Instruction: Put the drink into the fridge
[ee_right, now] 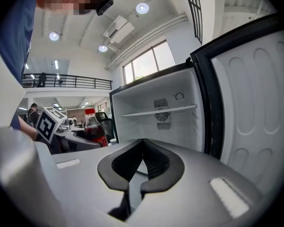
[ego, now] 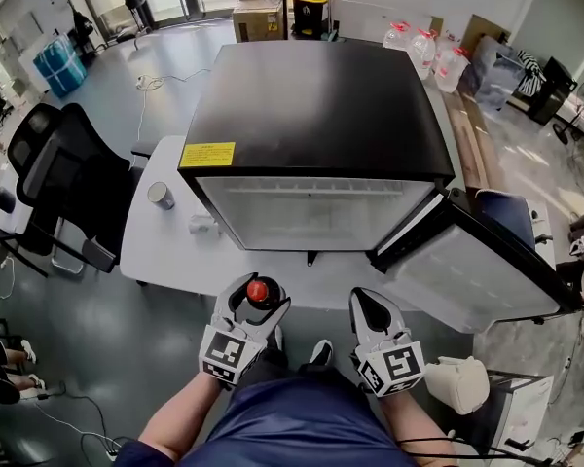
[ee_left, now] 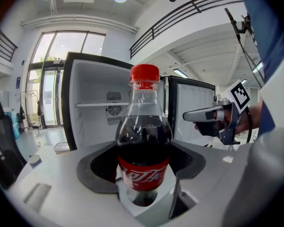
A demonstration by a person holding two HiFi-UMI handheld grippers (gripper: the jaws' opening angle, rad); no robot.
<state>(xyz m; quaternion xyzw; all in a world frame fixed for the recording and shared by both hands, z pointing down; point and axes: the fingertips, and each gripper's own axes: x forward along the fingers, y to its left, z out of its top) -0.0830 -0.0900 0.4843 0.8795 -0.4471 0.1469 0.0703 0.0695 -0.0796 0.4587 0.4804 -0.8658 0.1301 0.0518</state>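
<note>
A cola bottle (ee_left: 143,141) with a red cap (ego: 258,290) and red label stands upright between the jaws of my left gripper (ego: 257,305), which is shut on it. It is held in front of the small black fridge (ego: 316,95), whose door (ego: 477,270) hangs open to the right. The fridge's white inside (ee_left: 102,110) with one shelf (ee_right: 158,111) shows in both gripper views. My right gripper (ego: 372,309) is beside the left one, shut with nothing between its jaws (ee_right: 142,167). In the right gripper view the bottle (ee_right: 92,126) shows at the left.
The fridge stands on a white table (ego: 156,236) with a small can (ego: 160,196) and a white item (ego: 202,225) left of it. A black office chair (ego: 63,178) is at the far left. Water jugs (ego: 423,52) and cardboard boxes (ego: 258,17) stand behind the fridge.
</note>
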